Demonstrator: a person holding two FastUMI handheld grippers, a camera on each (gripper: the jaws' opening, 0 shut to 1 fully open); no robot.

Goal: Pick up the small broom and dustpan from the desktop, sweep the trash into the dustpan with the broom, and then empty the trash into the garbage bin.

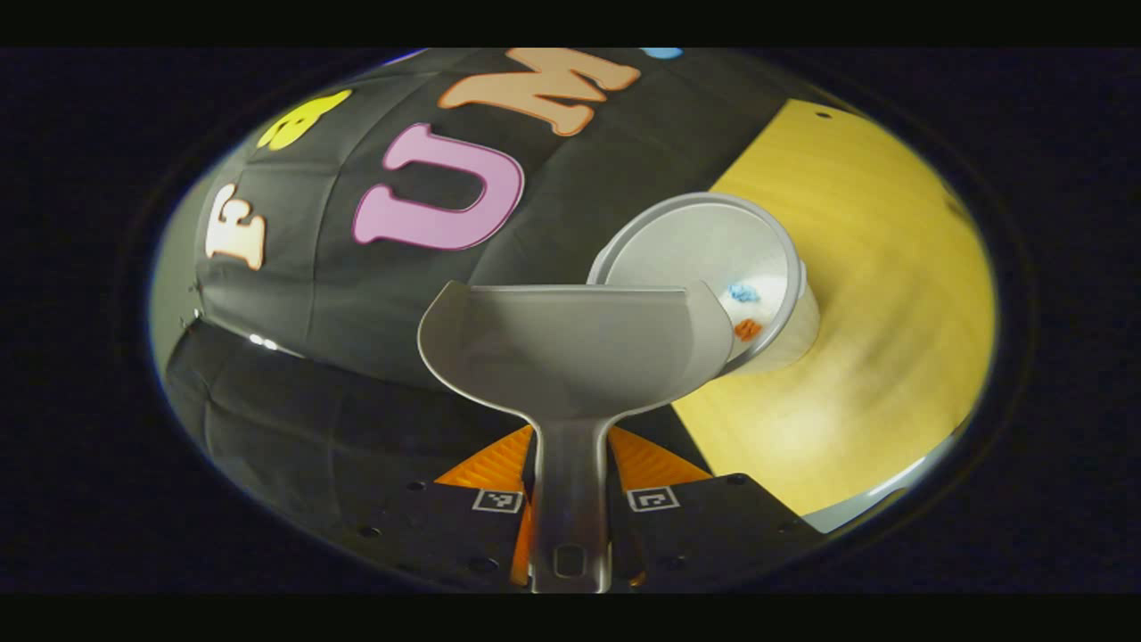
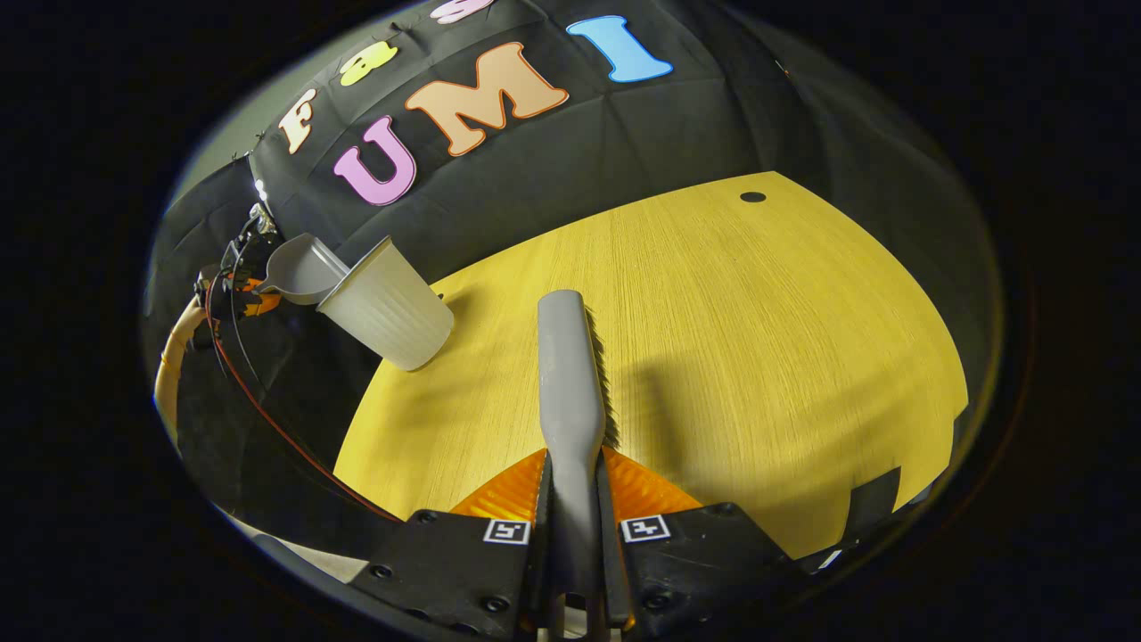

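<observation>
My left gripper is shut on the handle of the grey dustpan, whose pan tilts toward the mouth of the white garbage bin. Blue and orange scraps of trash lie inside the bin. In the right gripper view the same dustpan touches the rim of the bin at the table's left edge, with the left gripper behind it. My right gripper is shut on the grey broom, held edge-on above the yellow wooden table.
The bin stands at the table's edge next to the black cloth wall. A small dark hole marks the table's far side. An orange cable trails down from the left gripper along the table's left side.
</observation>
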